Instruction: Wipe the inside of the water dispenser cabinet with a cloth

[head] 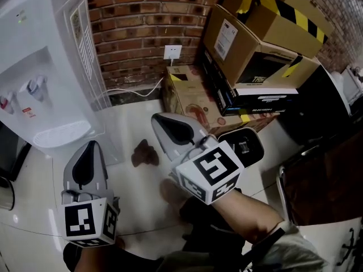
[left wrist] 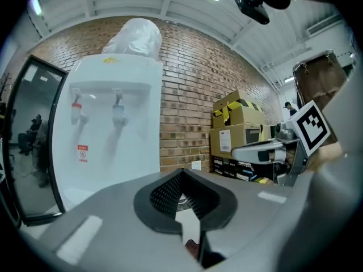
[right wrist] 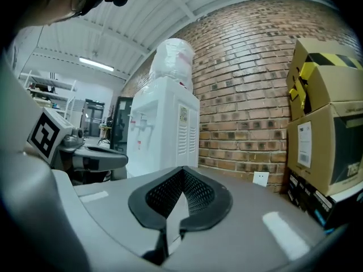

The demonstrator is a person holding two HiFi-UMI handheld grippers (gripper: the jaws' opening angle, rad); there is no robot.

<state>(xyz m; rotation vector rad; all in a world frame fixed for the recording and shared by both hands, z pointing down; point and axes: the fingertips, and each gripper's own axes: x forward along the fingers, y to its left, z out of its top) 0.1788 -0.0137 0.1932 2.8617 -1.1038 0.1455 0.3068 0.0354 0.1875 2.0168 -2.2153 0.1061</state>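
Brick wall (head: 136, 33) behind a white water dispenser (head: 39, 84) at upper left, its red label (head: 28, 111) unreadable; brown cloth (head: 146, 153) lies on the floor (head: 133, 208) at centre between left gripper (head: 91, 147) and right gripper (head: 161, 122), both closed tight, empty.

The water dispenser (head: 45, 78) is smooth, glossy white plastic. The wall (head: 142, 16) is rough red brick. The boxes (head: 255, 38) are matt brown cardboard. The pale floor (head: 127, 123) shines. The cloth (head: 145, 153) is brown, soft and crumpled.
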